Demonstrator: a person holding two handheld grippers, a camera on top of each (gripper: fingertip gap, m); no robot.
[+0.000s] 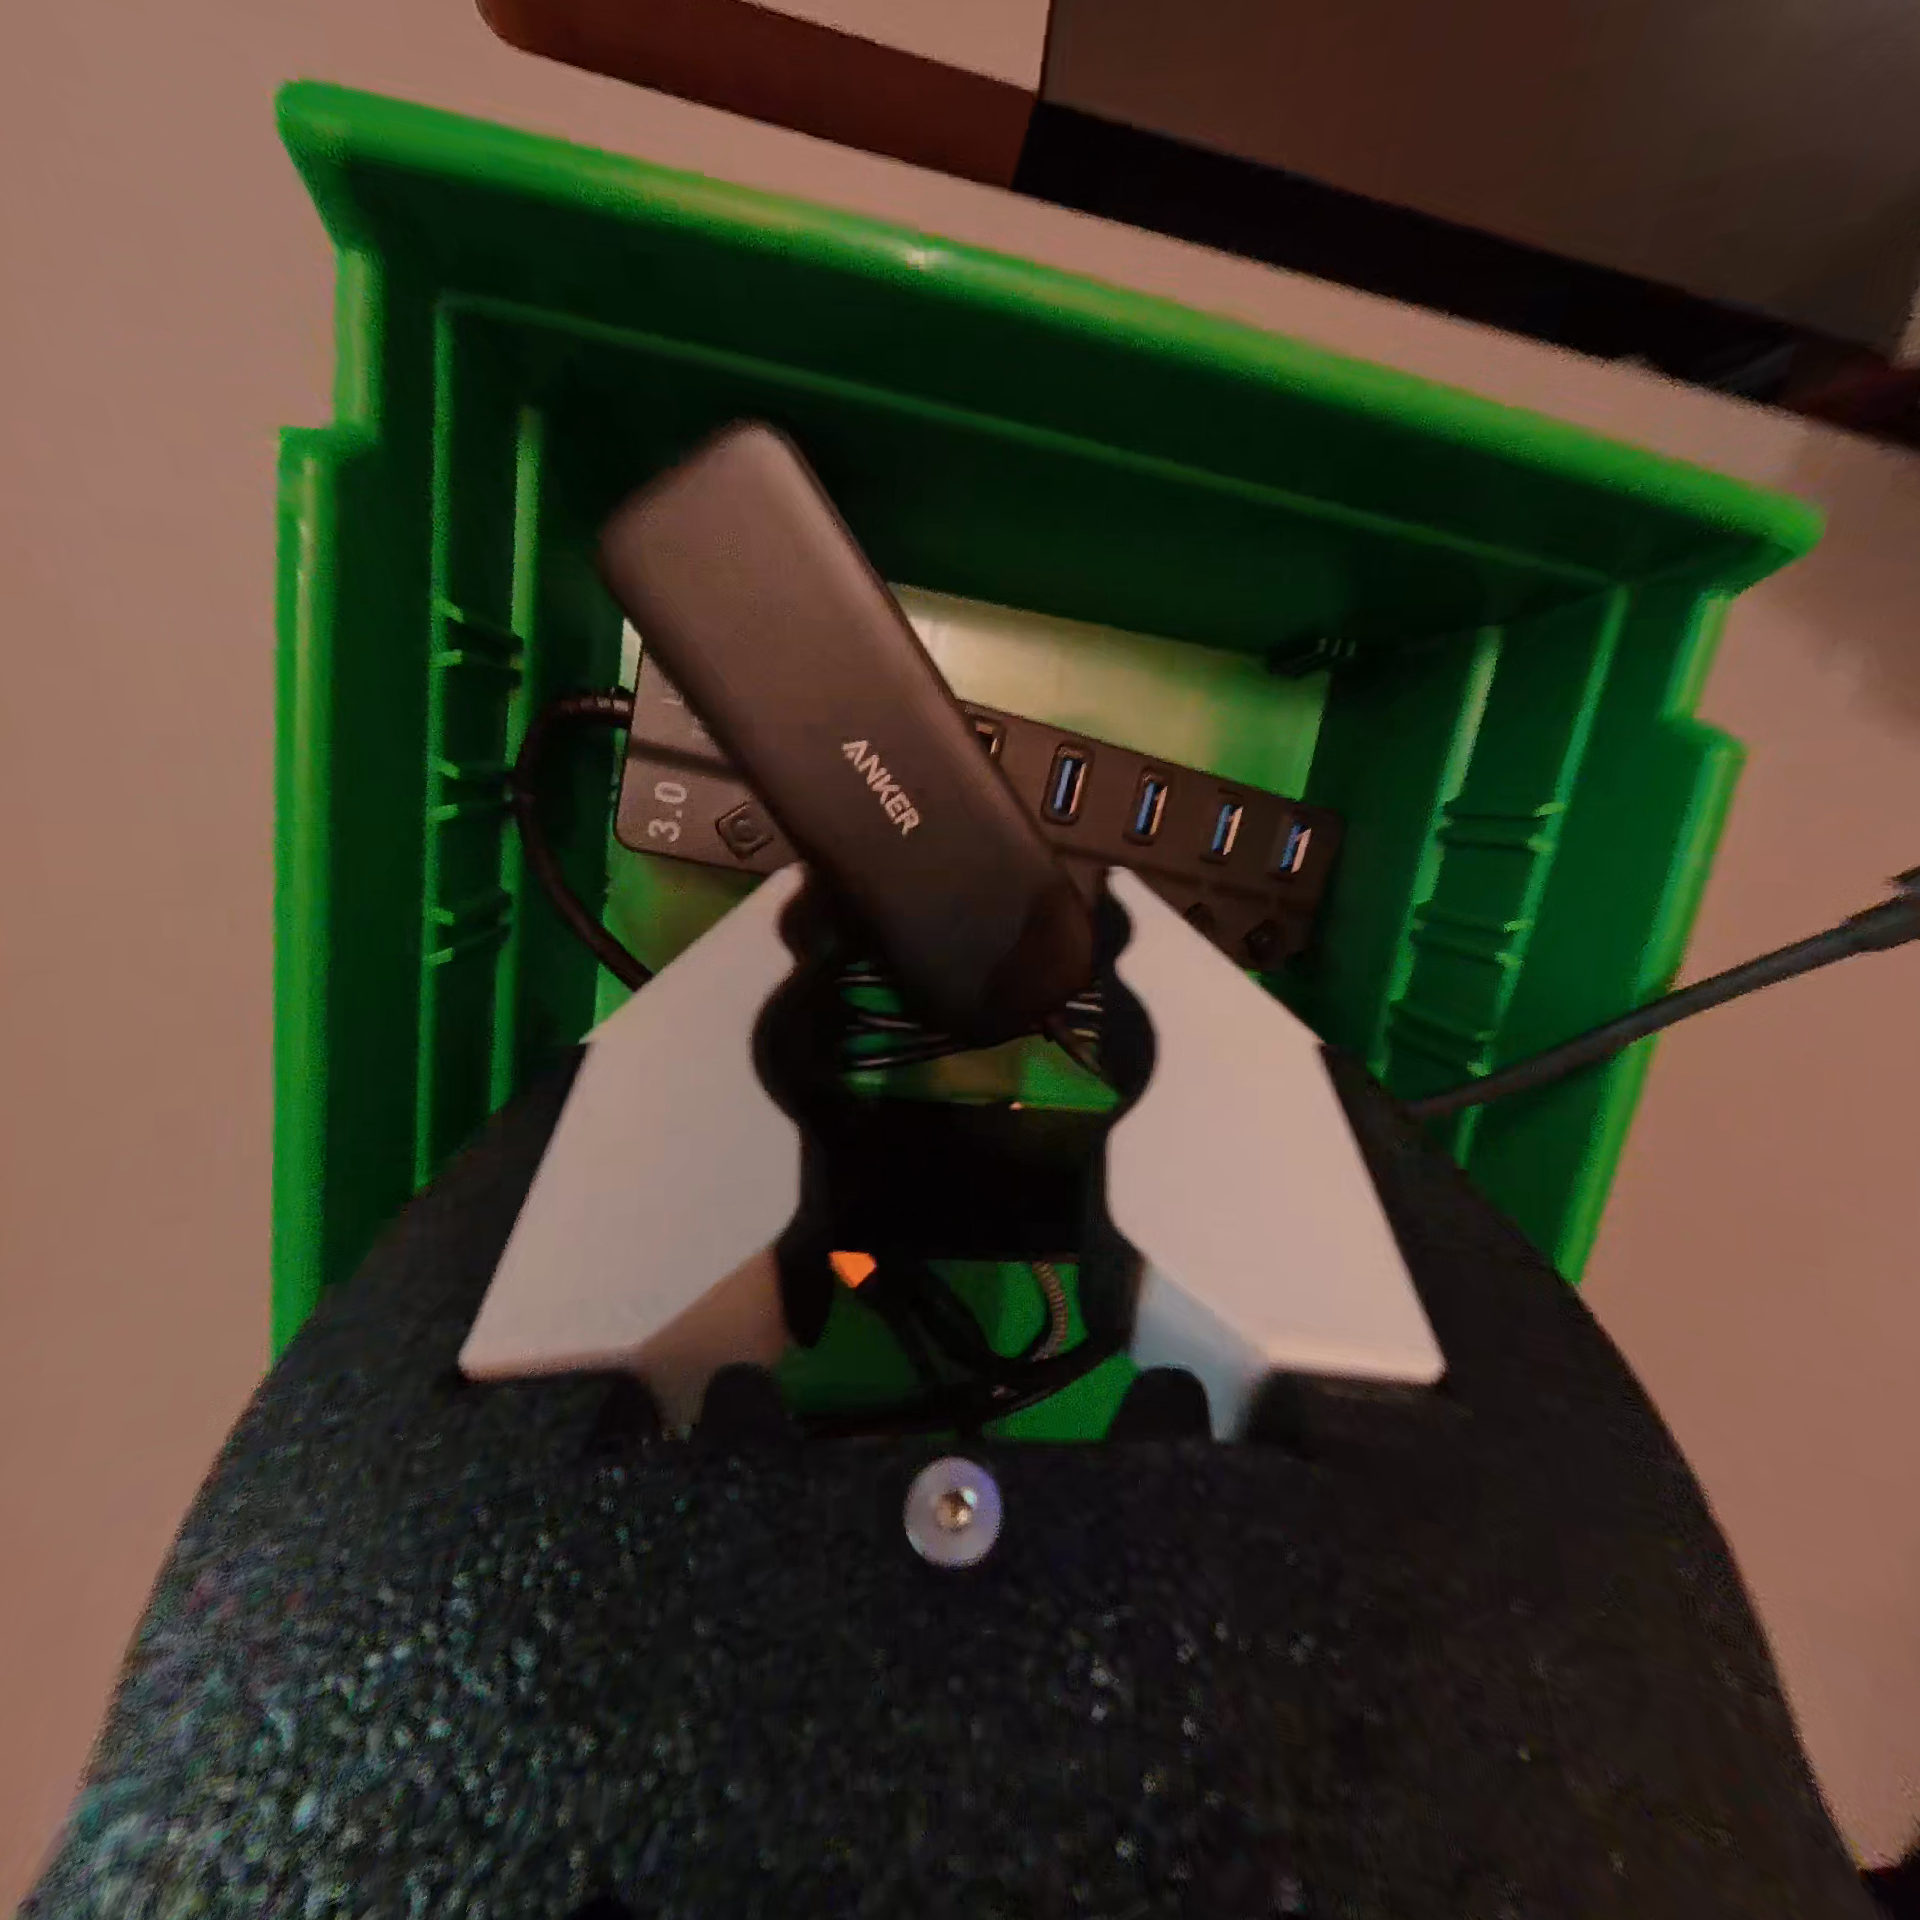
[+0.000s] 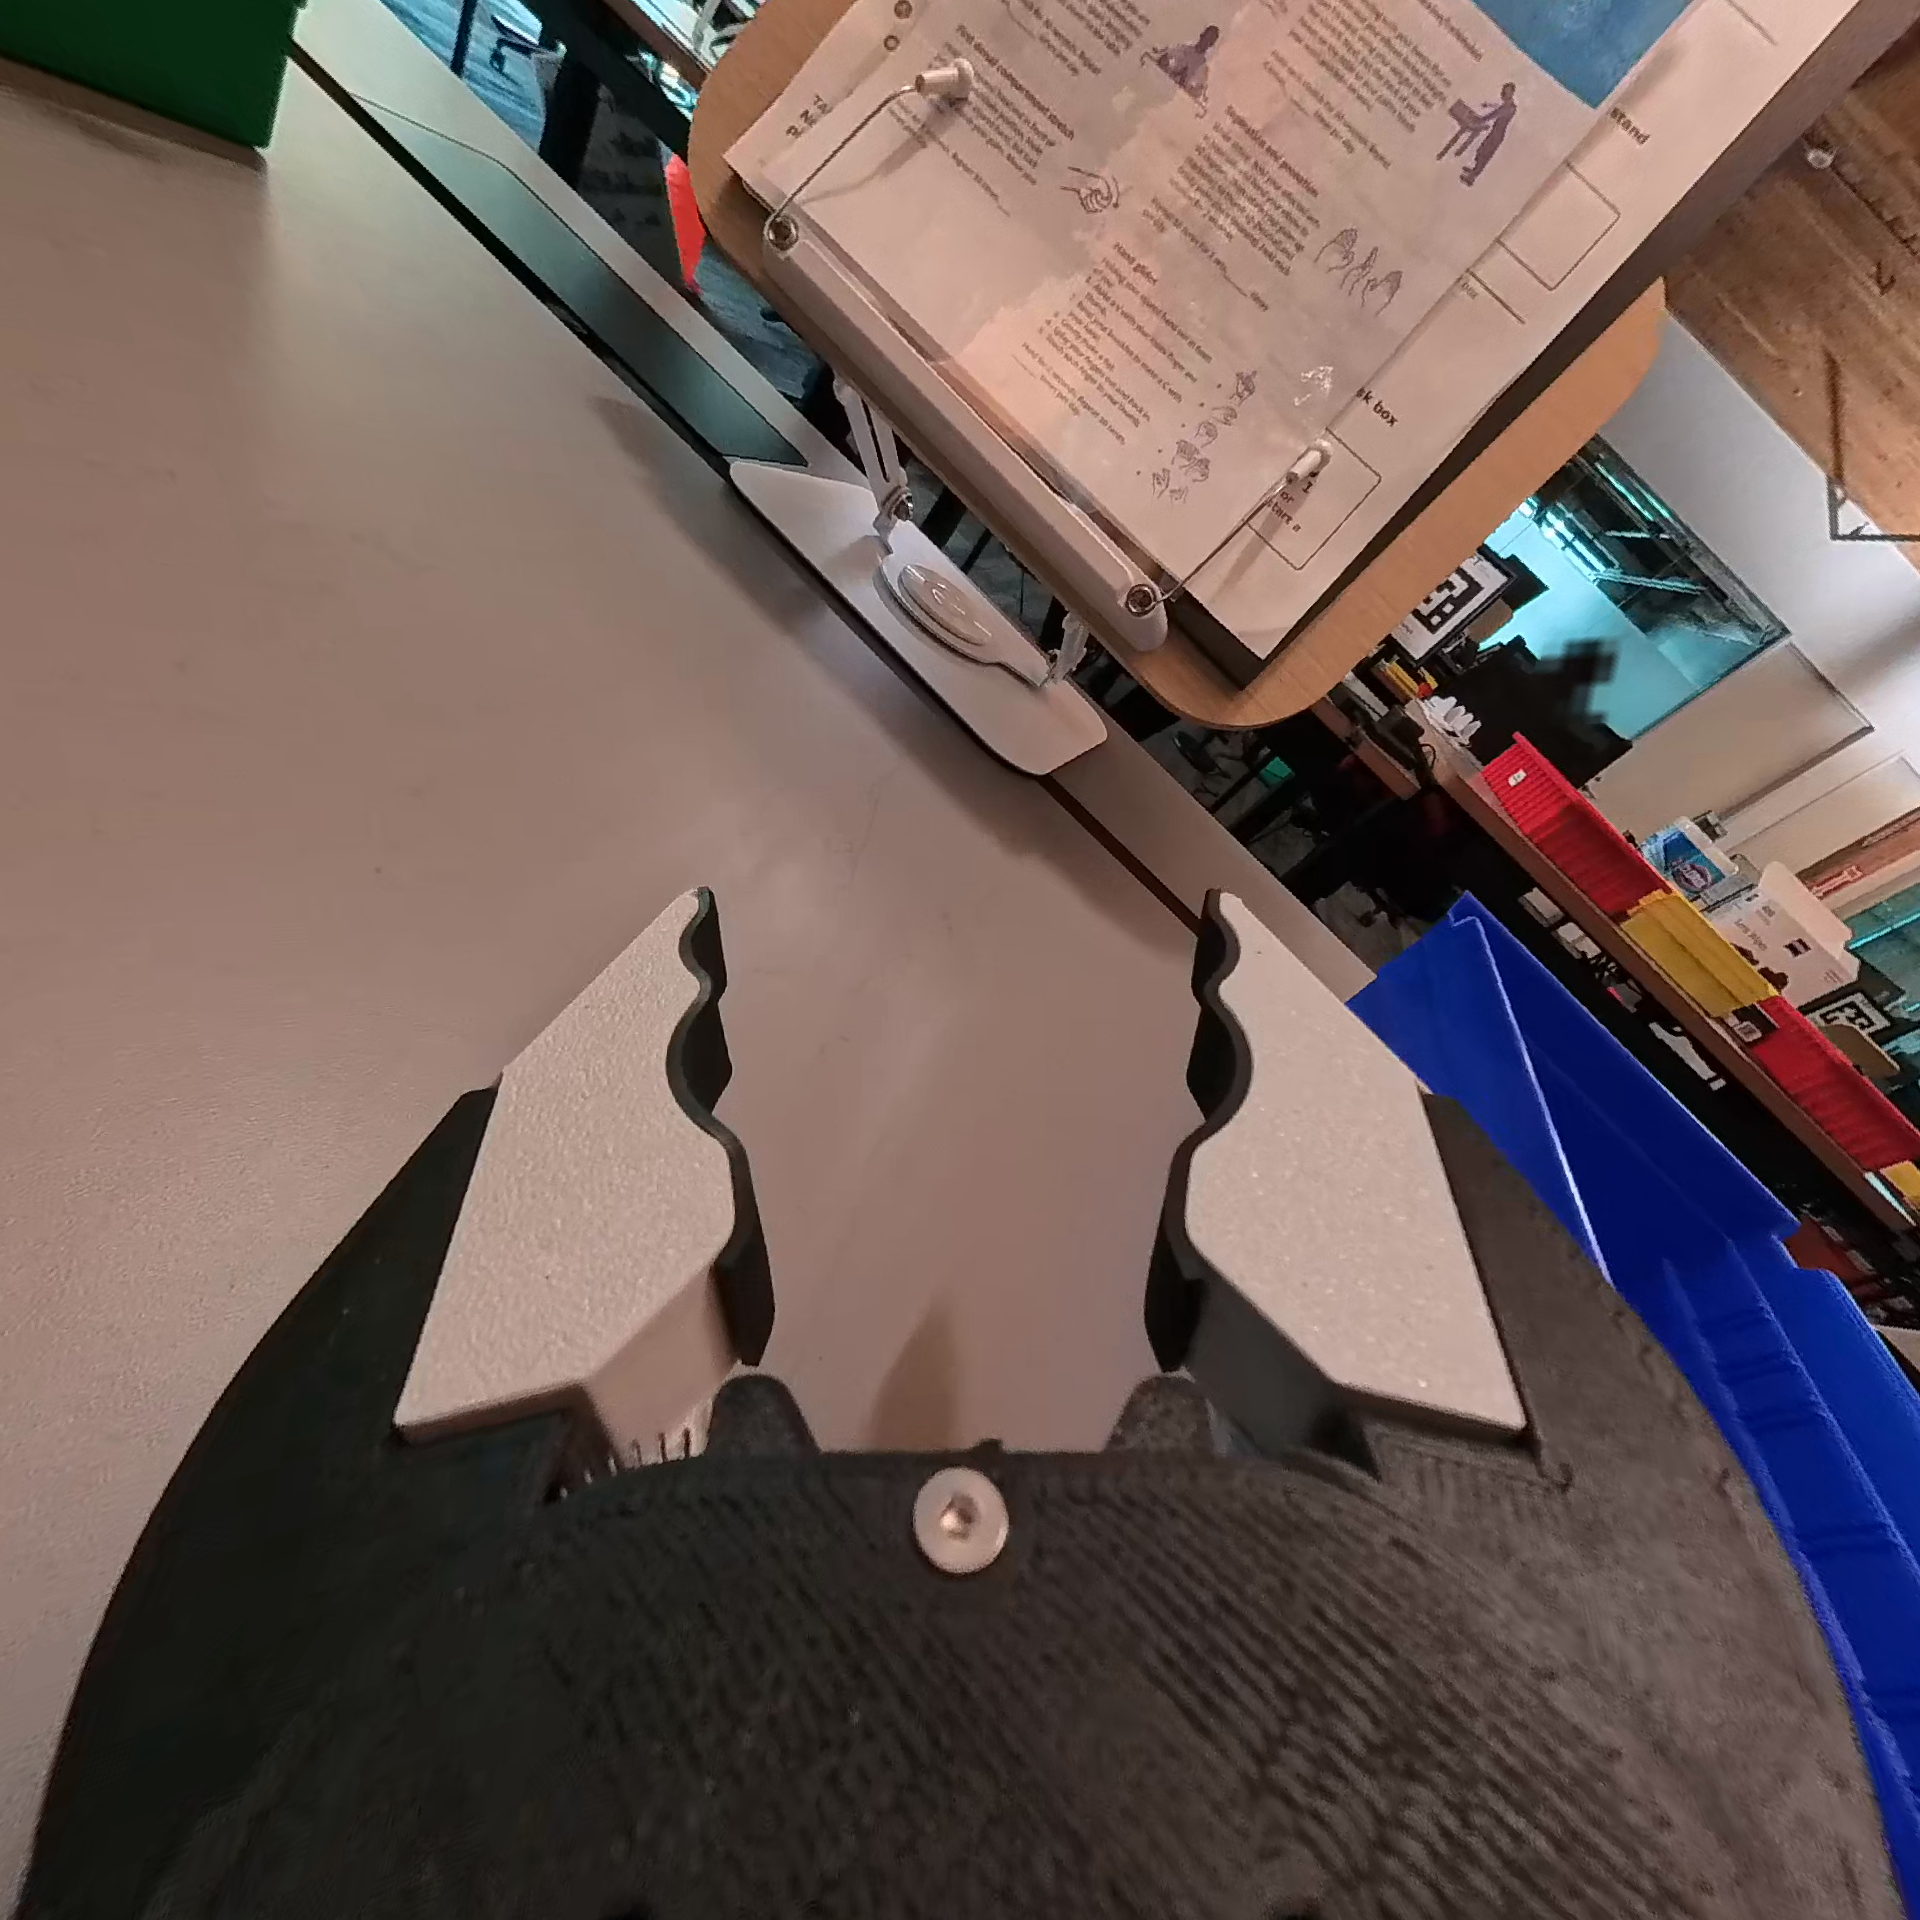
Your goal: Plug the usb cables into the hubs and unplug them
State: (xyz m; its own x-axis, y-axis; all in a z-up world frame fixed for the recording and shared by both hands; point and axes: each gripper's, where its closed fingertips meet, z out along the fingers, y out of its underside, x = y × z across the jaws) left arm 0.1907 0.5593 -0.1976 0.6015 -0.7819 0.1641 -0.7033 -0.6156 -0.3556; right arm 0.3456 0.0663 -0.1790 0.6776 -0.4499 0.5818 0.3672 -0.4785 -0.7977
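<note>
The left tool (image 1: 951, 935) grips a slim black USB hub (image 1: 831, 717), tilted above the green bin (image 1: 1039, 343); the right tool (image 2: 961, 997) gapes wide over the bench (image 2: 312, 623).

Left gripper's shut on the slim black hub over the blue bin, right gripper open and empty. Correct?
One error: the bin is green, not blue. In the left wrist view, the left gripper is shut on the slim black hub over the green bin. The right gripper is open and empty.
</note>
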